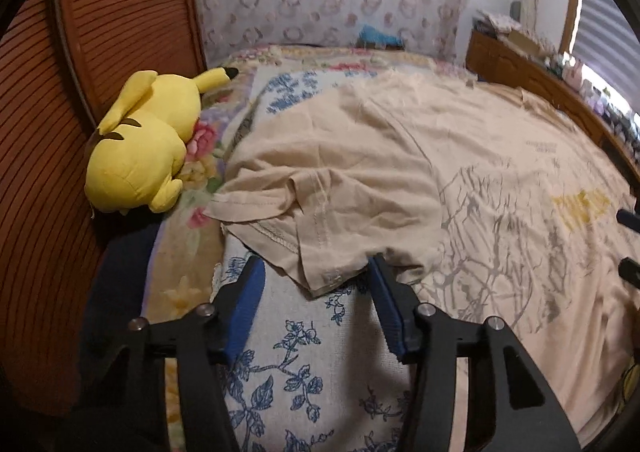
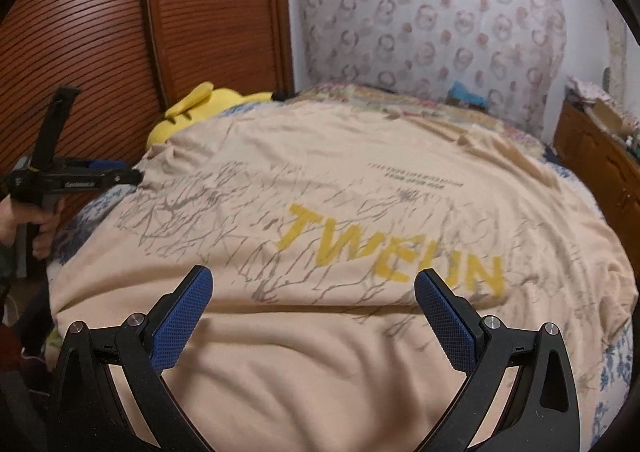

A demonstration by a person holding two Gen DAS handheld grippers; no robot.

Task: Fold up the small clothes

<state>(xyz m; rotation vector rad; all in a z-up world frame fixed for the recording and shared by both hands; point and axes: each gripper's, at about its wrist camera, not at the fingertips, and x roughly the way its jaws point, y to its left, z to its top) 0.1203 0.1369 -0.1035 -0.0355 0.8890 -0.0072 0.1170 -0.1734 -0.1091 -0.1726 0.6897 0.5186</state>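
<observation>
Beige T-shirt [image 1: 400, 156] flat on bed [image 1: 320, 352]; left hand-held gripper [image 1: 316, 272] half-open around sleeve hem, pads not pressing; right hand-held gripper [image 2: 314, 280] wide, empty above shirt.

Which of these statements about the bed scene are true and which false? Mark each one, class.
1. The beige printed T-shirt lies spread on the bed. True.
2. The yellow plush toy sits on top of the shirt. False: it lies beside it, by the wooden headboard.
3. The right gripper stands open above the shirt. True.
4. The shirt's big letters are blue. False: they are yellow.
</observation>
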